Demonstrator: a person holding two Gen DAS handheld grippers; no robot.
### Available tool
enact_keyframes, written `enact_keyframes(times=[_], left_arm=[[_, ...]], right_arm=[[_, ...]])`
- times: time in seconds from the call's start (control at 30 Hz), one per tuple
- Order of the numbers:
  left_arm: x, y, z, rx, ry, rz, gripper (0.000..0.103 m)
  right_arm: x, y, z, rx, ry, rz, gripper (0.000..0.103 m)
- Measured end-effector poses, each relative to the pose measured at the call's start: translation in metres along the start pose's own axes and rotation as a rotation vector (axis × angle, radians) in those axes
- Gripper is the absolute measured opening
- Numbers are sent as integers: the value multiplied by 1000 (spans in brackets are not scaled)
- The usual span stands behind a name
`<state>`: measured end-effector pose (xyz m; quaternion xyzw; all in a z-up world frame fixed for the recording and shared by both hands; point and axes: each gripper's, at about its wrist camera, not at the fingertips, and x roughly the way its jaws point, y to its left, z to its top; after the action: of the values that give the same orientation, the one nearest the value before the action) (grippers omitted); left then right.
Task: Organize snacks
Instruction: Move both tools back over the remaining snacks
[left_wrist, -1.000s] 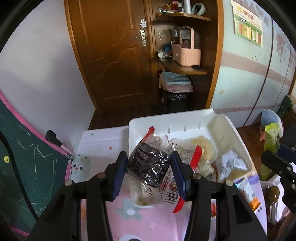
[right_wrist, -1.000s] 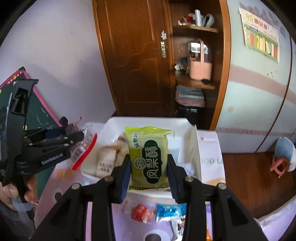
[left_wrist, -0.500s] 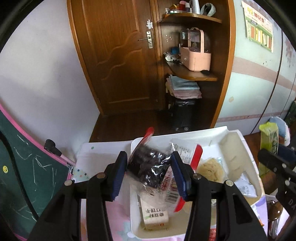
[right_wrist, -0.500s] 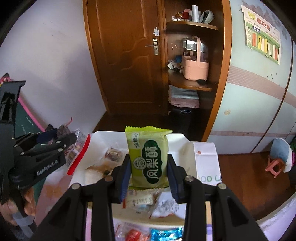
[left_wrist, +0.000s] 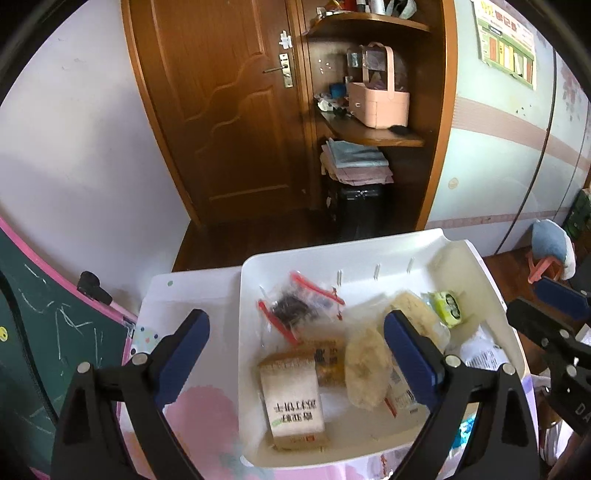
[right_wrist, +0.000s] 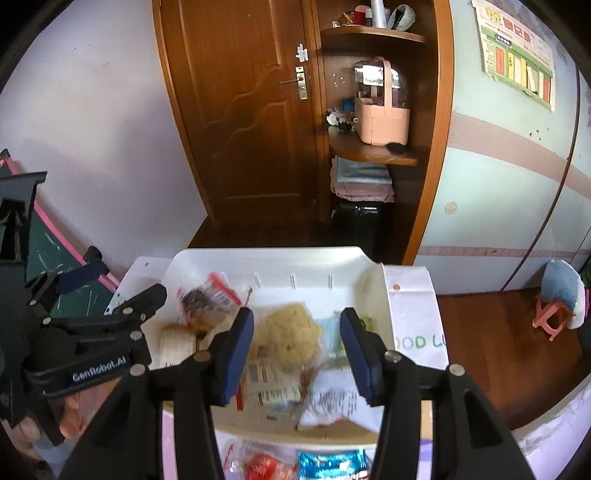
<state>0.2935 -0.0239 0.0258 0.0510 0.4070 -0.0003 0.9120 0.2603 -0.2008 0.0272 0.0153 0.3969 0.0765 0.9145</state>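
A white bin (left_wrist: 332, 251) on the table holds several snack packs. My left gripper (left_wrist: 295, 328) hangs over it, its jaws opening wide with nothing between them. Just beyond its fingertips, a clear bag of dark snacks with red edges (left_wrist: 295, 310) lies loose in the bin. My right gripper (right_wrist: 297, 325) is over the bin's right part (right_wrist: 266, 254), jaws opening, nothing gripped. The green pack (left_wrist: 448, 308) lies in the bin's right corner. A beige boxed snack (left_wrist: 295, 402) and pale round cakes (left_wrist: 364, 365) lie nearer. Each gripper shows in the other's view: right gripper (left_wrist: 543, 314), left gripper (right_wrist: 122, 288).
Red (right_wrist: 266, 465) and blue (right_wrist: 332, 465) packs lie on the pink tablecloth in front of the bin. A green chalkboard (left_wrist: 44, 332) stands at the left. Behind are a wooden door (left_wrist: 221, 110), shelves with a pink basket (left_wrist: 380, 103), and a small stool (right_wrist: 557, 306) at the right.
Both grippers moved forward over the bin and opened. The left let go of the dark snack bag and the right let go of the green pack; both packs now lie in the bin.
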Motion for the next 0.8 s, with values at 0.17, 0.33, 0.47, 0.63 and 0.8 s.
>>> enact_keyframes(times=[0.17, 0.33, 0.47, 0.63, 0.8], left_arm=[[-17, 1, -11, -14, 12, -46, 95], [-48, 1, -22, -3, -7, -67, 95], [-77, 3, -30, 7, -35, -92, 95], [-117, 3, -60, 26, -71, -155, 100], [-133, -5, -98, 45, -86, -176, 100]], right_arm=[[-23, -6, -17, 7, -8, 12, 49], [-56, -10, -32, 19, -34, 25, 49], [-85, -15, -47, 39, -65, 37, 49], [-120, -20, -80, 78, -126, 47, 60], [-132, -29, -120, 128, -126, 26, 62]])
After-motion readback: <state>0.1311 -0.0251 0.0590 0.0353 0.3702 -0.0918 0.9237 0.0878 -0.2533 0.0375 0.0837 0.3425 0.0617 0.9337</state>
